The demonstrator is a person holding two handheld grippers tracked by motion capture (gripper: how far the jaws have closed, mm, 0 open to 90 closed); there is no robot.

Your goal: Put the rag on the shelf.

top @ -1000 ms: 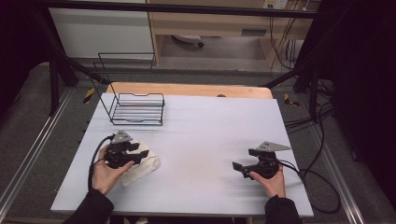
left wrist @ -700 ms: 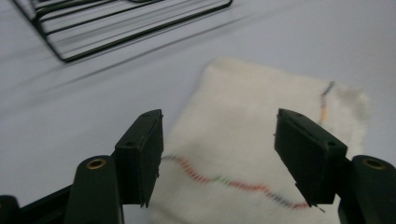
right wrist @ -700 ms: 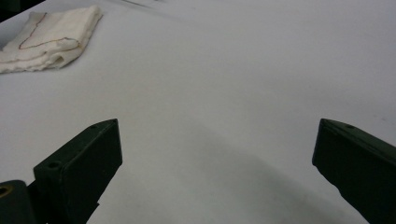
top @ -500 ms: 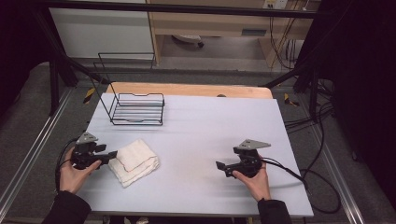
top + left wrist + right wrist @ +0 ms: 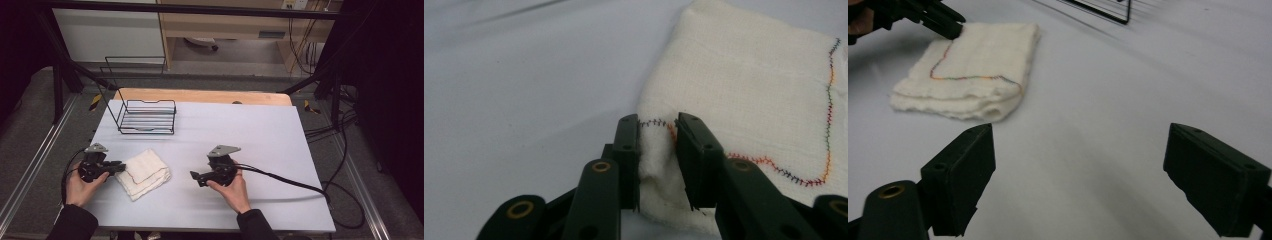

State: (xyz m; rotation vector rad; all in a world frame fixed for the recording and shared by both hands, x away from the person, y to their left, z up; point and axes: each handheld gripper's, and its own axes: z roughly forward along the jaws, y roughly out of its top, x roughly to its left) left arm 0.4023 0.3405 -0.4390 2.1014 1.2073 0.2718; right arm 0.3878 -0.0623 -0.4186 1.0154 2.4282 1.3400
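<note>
A folded white towel [image 5: 145, 173] with coloured stitching lies at the front left of the white table [image 5: 260, 130]. My left gripper [image 5: 121, 167] meets it from the left. In the left gripper view its jaws [image 5: 658, 125] have just been closing and now pinch the towel's [image 5: 749, 90] near corner, with the cloth bunched between the pads. My right gripper [image 5: 194, 176] rests at the table's middle front and points left at the towel. Its jaws [image 5: 1080, 132] stand wide though they have just been closing slightly, with nothing between them. The towel [image 5: 978, 65] lies a short way ahead of them, the left gripper [image 5: 943, 22] at its far corner.
A black wire basket [image 5: 146, 117] stands at the back left of the table, behind the towel. A wooden board [image 5: 200, 96] runs along the far edge. The right gripper's cable [image 5: 295, 181] trails off to the right across the table.
My left gripper pulled back off the towel to its left corner and closed on that corner. My right gripper slid left across the table toward the towel.
</note>
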